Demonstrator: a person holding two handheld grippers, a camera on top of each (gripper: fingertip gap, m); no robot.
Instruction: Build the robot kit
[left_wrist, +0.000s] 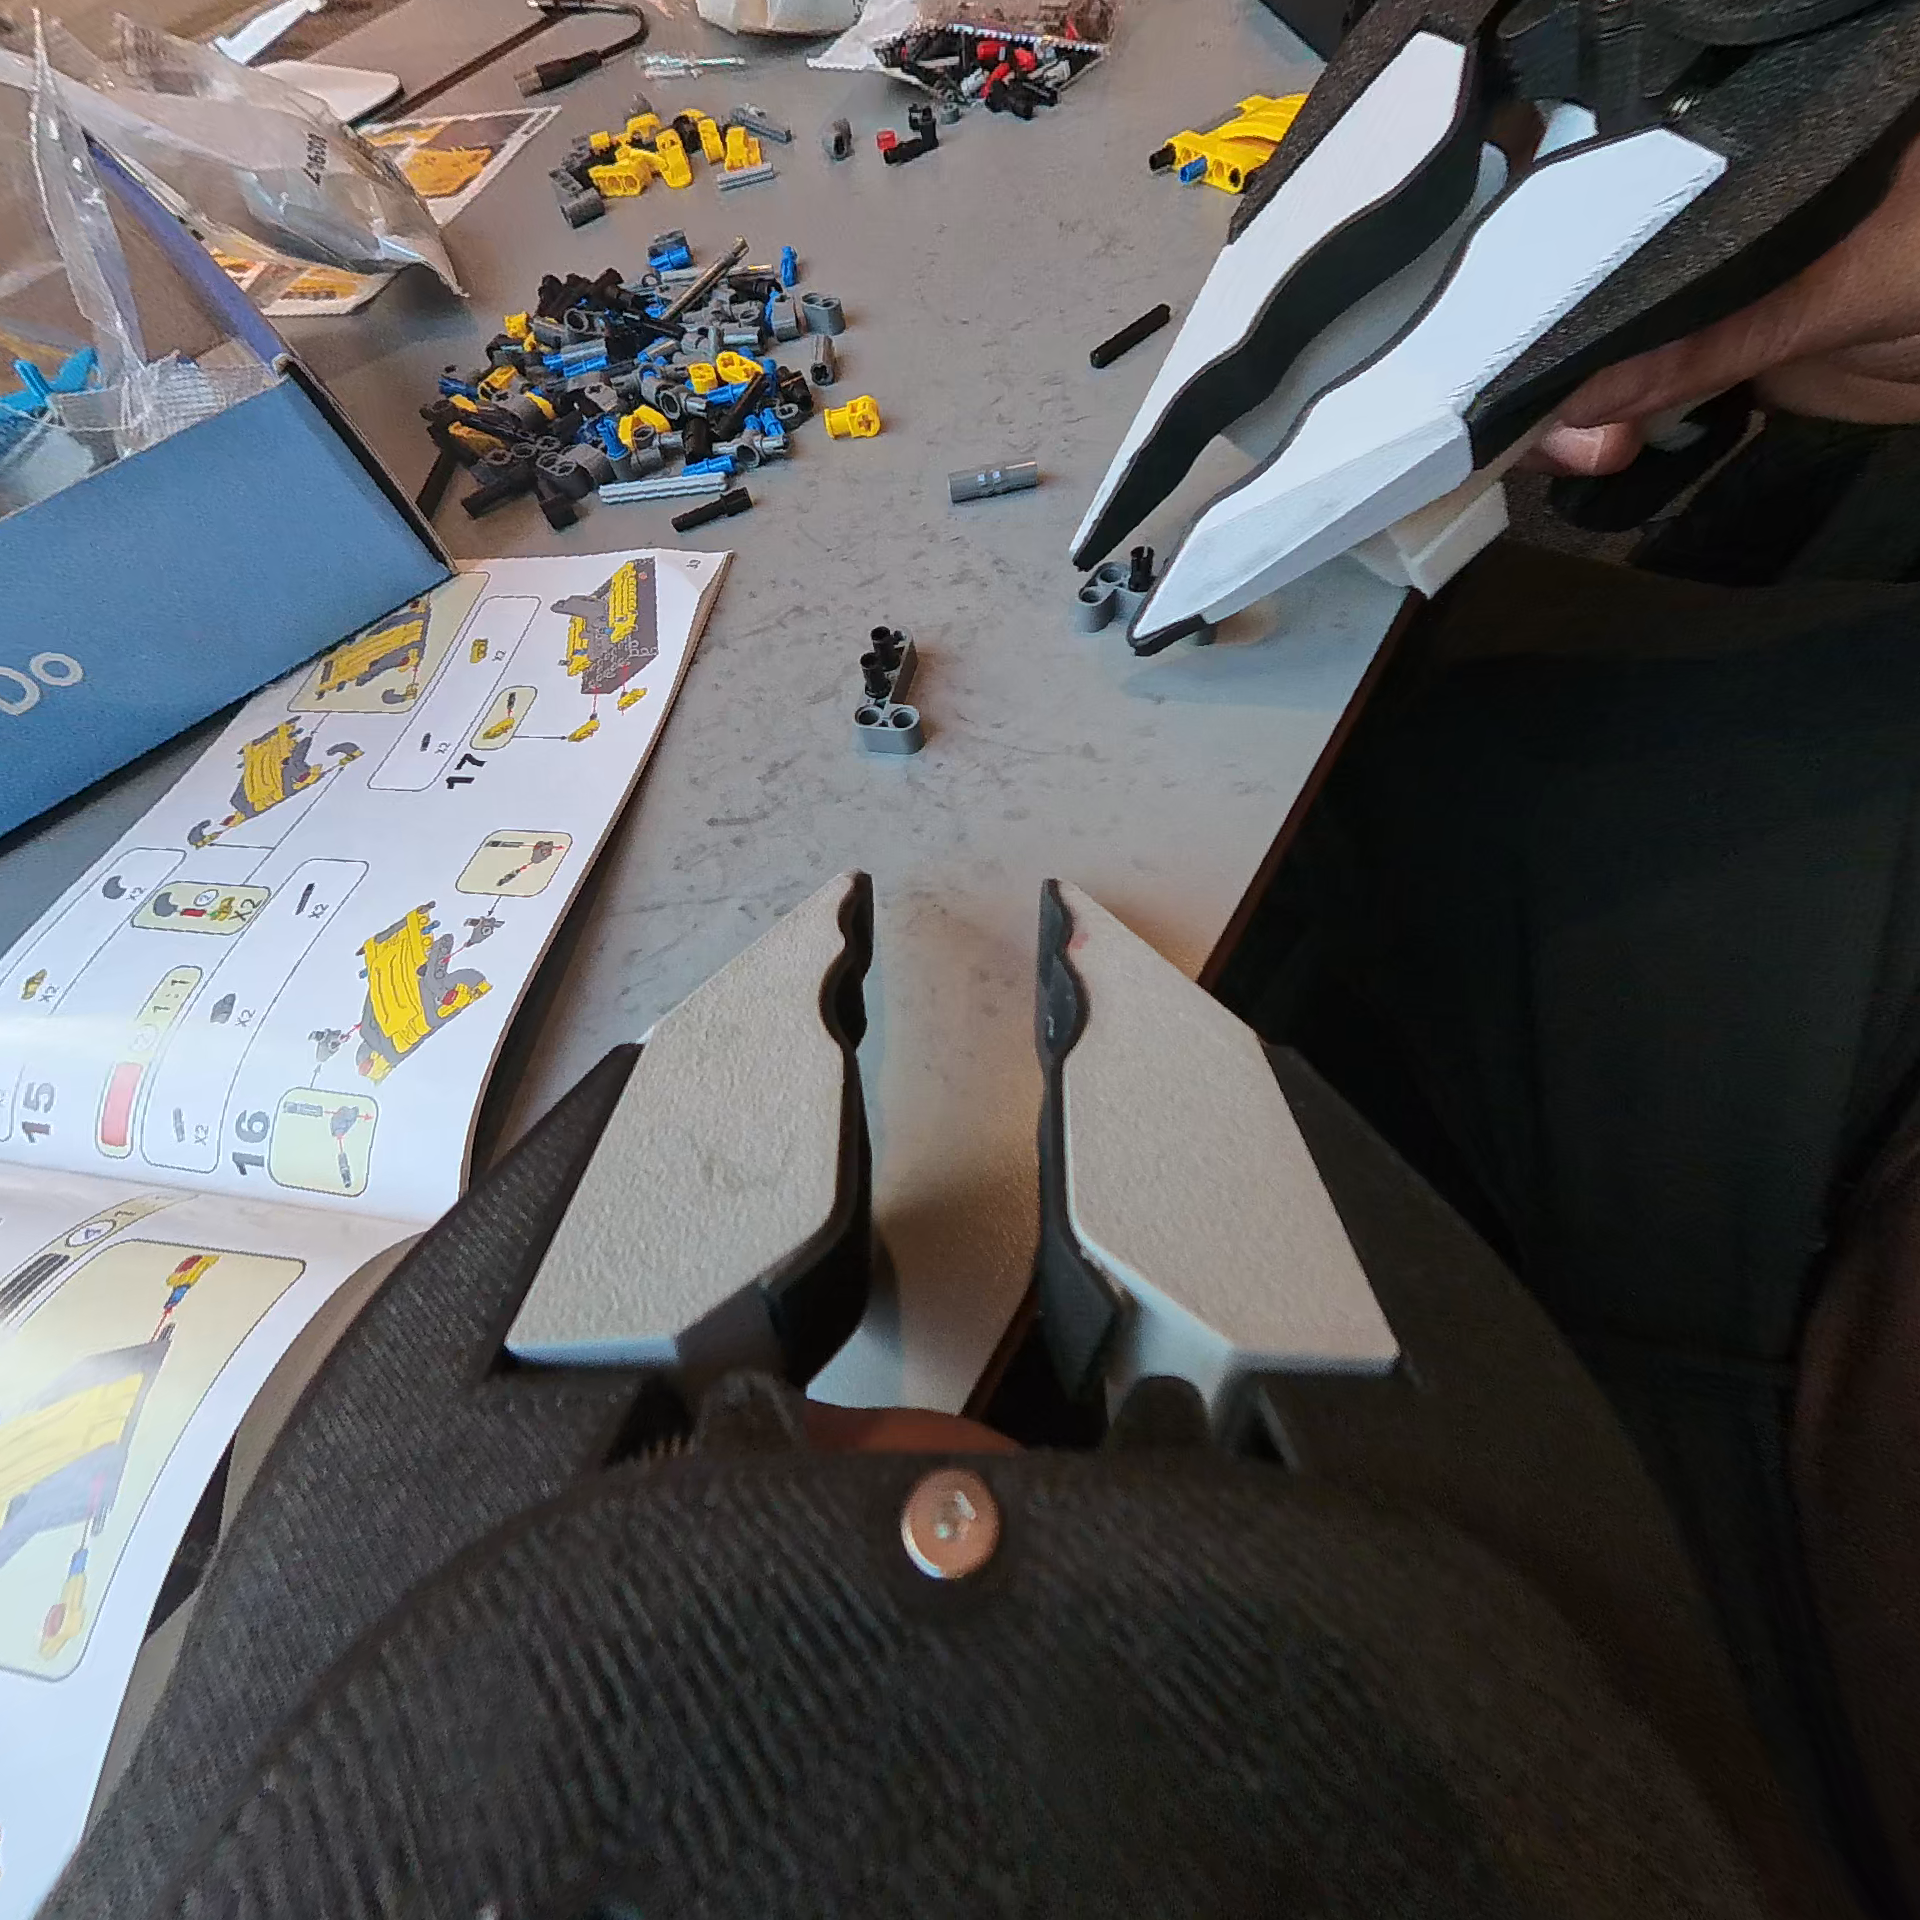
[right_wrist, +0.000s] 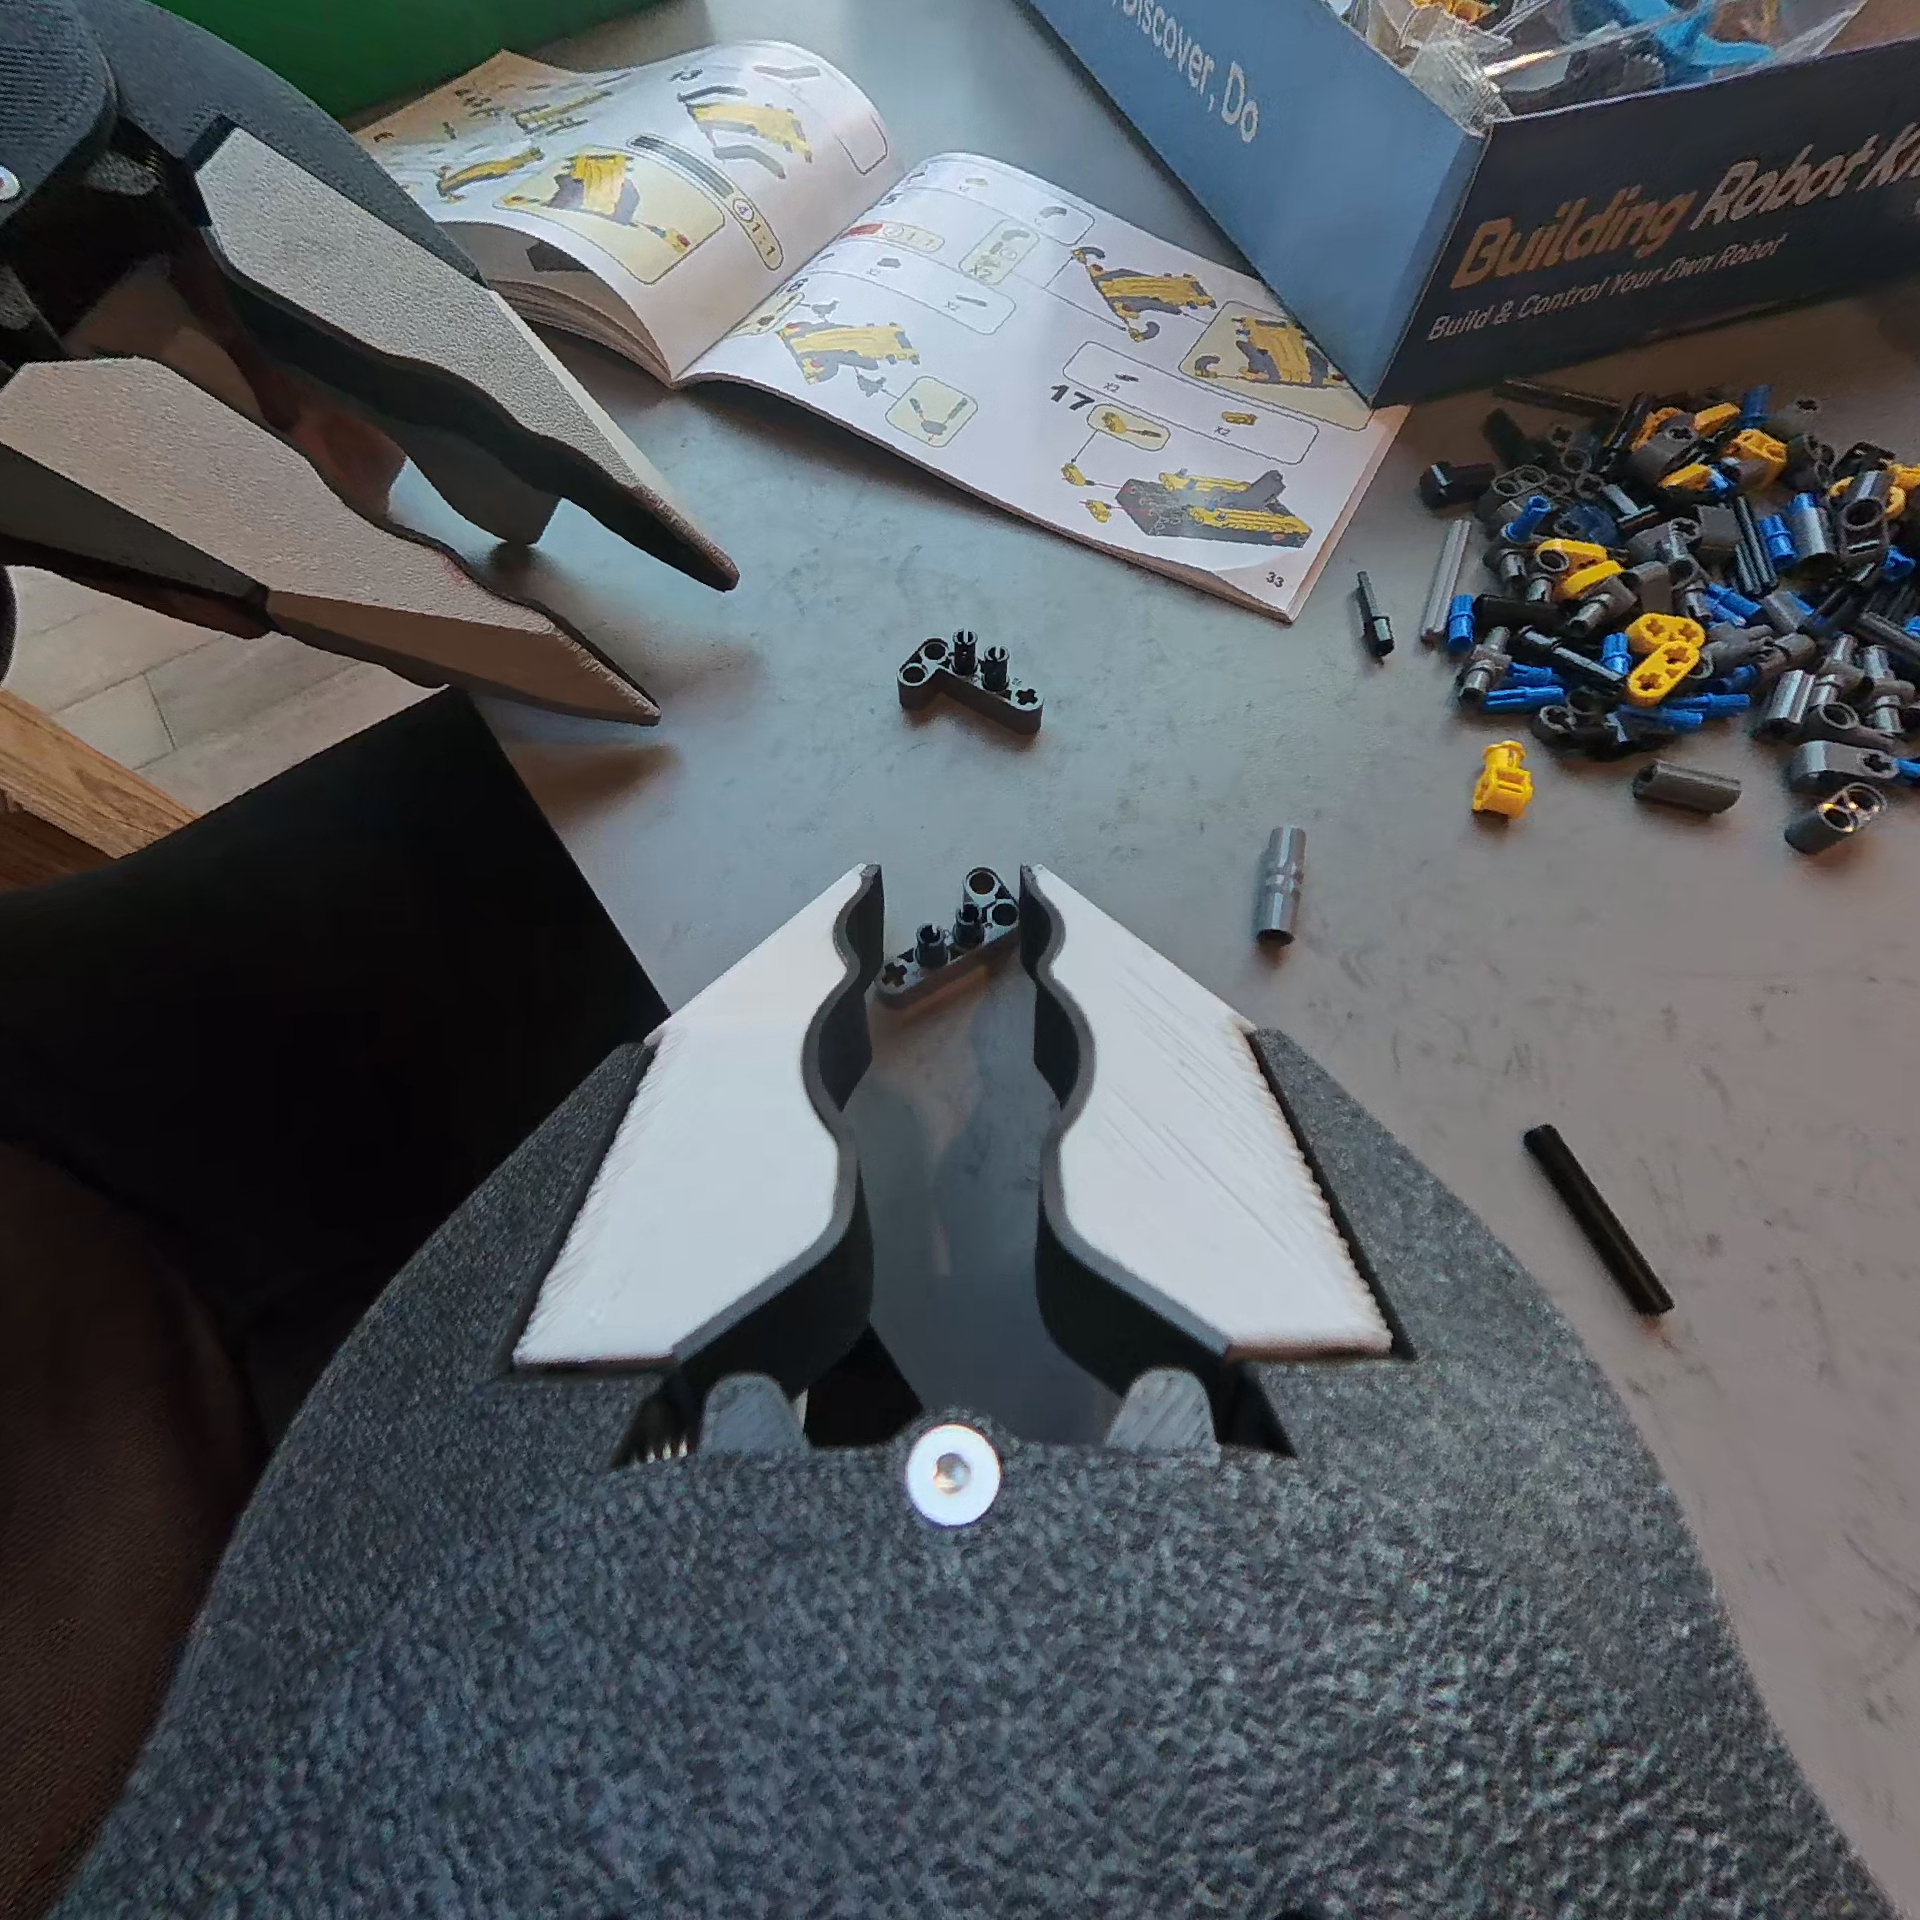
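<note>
My right gripper (right_wrist: 948, 878) has white fingers and is open. It straddles a small grey L-shaped beam with two black pins (right_wrist: 945, 940) that lies on the grey table; the beam's far end is against the right finger. In the left wrist view the same gripper (left_wrist: 1114, 597) points down at this beam (left_wrist: 1103, 592) near the table's edge. A second grey L-shaped beam with black pins (right_wrist: 971, 681) (left_wrist: 888, 691) lies loose between the two grippers. My left gripper (left_wrist: 951, 891) has grey fingers and is open and empty above the table, just short of that second beam; it also shows in the right wrist view (right_wrist: 688, 642).
A pile of small black, blue, grey and yellow parts (left_wrist: 644, 384) (right_wrist: 1704, 613). An open instruction booklet (left_wrist: 312, 935) (right_wrist: 935, 343) and a blue box (left_wrist: 187, 582) (right_wrist: 1558, 208). A grey sleeve (right_wrist: 1280, 883), a black axle (right_wrist: 1597, 1221), a yellow connector (right_wrist: 1503, 777). The table edge (left_wrist: 1320, 748) runs close by. My right fingertips sit around 8 cm from my left ones. The left gripper is farther from the yellow connector (right_wrist: 1503, 777), some 15 cm, than the right, some 10 cm.
</note>
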